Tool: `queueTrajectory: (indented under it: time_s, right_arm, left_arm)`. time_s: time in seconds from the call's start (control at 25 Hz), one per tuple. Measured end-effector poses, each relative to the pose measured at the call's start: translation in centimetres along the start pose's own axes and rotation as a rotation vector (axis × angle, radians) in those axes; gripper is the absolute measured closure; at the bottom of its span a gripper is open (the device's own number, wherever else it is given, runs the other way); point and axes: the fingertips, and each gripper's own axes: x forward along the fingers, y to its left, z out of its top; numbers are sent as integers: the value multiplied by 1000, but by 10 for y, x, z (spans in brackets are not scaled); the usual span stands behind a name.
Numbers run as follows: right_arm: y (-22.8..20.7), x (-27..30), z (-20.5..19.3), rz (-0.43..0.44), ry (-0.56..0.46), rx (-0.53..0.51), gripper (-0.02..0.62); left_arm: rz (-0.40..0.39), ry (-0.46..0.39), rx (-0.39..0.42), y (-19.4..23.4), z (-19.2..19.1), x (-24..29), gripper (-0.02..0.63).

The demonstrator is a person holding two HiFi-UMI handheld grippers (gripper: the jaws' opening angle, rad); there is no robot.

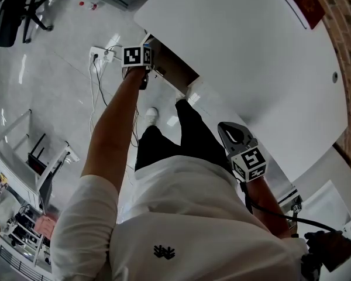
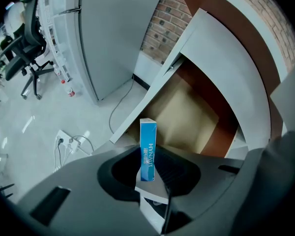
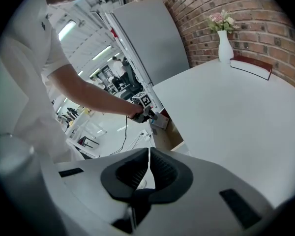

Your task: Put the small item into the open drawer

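The small item is a slim blue box (image 2: 148,141), upright between the jaws of my left gripper (image 2: 150,167), which is shut on it. Just beyond the box is the open drawer (image 2: 187,114), its brown inside showing under the white table top. In the head view my left gripper (image 1: 147,63) is stretched out at the drawer (image 1: 176,69) by the table's edge; the box is hidden there. My right gripper (image 1: 227,129) hangs back near my body over the table edge. Its jaws (image 3: 148,154) are shut with nothing between them.
The white round table (image 1: 251,57) carries a red book (image 3: 250,65) and a white vase with flowers (image 3: 224,45) by the brick wall. A power strip with cables (image 1: 102,54) lies on the floor left of the drawer. An office chair (image 2: 27,58) stands further left.
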Motion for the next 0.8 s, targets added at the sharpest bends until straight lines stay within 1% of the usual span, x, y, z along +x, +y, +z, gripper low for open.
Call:
queueTrajectory:
  time_s: [0.4,0.6,0.8]
  right_arm:
    - [-2,4,2,-3,0,12,560]
    - [2,6,-1,-3,4,13,560]
    - [10,9,0,-3,-6,3,560]
  left_arm:
    - [-4,17,8,0,2,8,503]
    - [-3,-1,9,3,3,6,469]
    - [-14,-17,13,4,-2,-3,449]
